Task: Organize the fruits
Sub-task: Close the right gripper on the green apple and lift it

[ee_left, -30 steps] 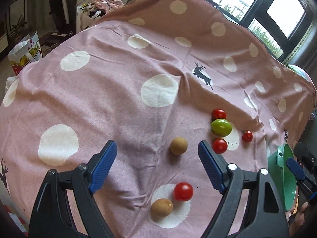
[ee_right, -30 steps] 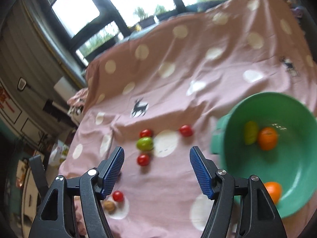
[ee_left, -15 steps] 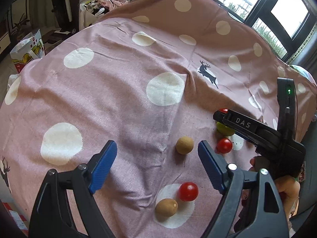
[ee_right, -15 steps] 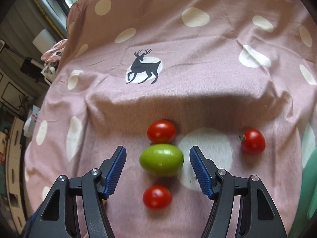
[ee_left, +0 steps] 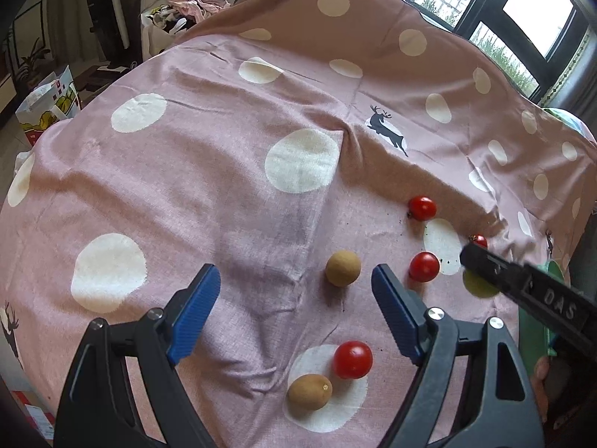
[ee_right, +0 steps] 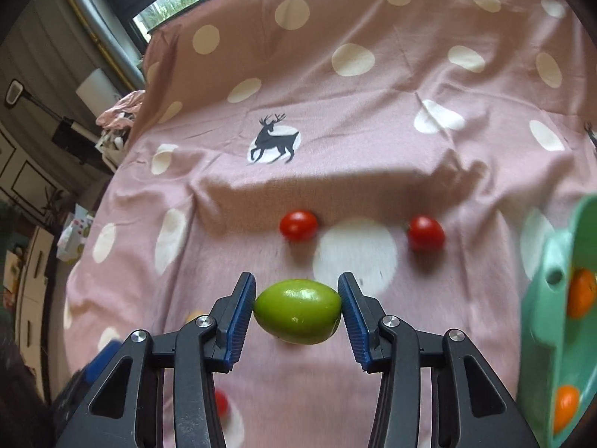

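Green fruit (ee_right: 297,311) is sitting lengthwise between the blue pads of the right gripper (ee_right: 297,310), whose jaws are closing onto its two pointed ends just above the pink spotted cloth (ee_right: 373,130). Because the pads are bearing on narrow, smooth, rounded tips, the fruit is likely to pivot or squirt out before reaching the green bowl (ee_right: 537,321) at right. The left gripper (ee_left: 294,304) is hovering wide open and empty near a brown fruit (ee_left: 342,267).
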`<state>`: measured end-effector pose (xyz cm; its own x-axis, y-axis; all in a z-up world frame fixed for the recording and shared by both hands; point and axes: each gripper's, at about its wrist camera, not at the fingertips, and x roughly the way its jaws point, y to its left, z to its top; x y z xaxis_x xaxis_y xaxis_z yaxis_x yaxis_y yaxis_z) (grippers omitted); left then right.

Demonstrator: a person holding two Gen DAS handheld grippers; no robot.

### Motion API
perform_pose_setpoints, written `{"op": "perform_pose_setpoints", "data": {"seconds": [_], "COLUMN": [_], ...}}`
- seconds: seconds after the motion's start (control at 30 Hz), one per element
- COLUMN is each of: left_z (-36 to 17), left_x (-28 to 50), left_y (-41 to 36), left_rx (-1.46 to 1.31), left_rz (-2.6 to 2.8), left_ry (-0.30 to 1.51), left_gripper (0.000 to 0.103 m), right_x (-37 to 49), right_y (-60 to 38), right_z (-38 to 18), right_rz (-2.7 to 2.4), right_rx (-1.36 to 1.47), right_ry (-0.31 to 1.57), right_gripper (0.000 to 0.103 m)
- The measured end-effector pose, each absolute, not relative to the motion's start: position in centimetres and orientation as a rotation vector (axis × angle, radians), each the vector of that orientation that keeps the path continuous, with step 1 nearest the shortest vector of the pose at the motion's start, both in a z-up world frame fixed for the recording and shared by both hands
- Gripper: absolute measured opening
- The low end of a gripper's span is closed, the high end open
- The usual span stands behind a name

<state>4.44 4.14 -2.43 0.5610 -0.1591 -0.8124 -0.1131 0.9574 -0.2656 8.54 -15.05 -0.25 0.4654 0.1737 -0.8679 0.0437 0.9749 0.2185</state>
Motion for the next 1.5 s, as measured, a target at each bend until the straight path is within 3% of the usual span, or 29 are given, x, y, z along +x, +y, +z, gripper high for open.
{"op": "perform_pose_setpoints", "data": {"seconds": [0.27,0.7,1.07,1.13,1.3,1.5], "left_z": [-2.3,-2.3,-2.5,-3.0,-4.3,-5.2], "left_x": [4.1,3.5,3.2,3.4,4.0,4.2], "left_y": [3.3,2.4,-0.7,-1.3,-2.8,-3.6], "left_rx": [-0.296,-0.313,-0.347,-0.357,-0.353,-0.387], "left_rz": [-0.050,-0.110,-0.260,-0.284,-0.316,-0.384], "left_ry": [0.976,0.985,1.000,1.015,1.061,1.093], "left_gripper": [0.083,0.082,0.070,0.063,0.049,0.043], "right_x": [2.3,2.4,4.5,5.8,6.9,7.4], "right_y": [-17.1,-17.0,-20.2,-20.3,-19.5,-18.6], "right_z": [-2.5,-3.5,-2.3,-2.6,-4.4,-5.2], "right_rz": [0.100,0.081,0.128,0.138,0.117,0.164], "right_rx": [0.298,0.267,0.473,0.502,0.484,0.488], "right_ry": [1.195,1.217,1.085,1.052,1.101,1.128], "right_gripper": [0.048,0.048,0.048,0.048,0.034,0.033]}}
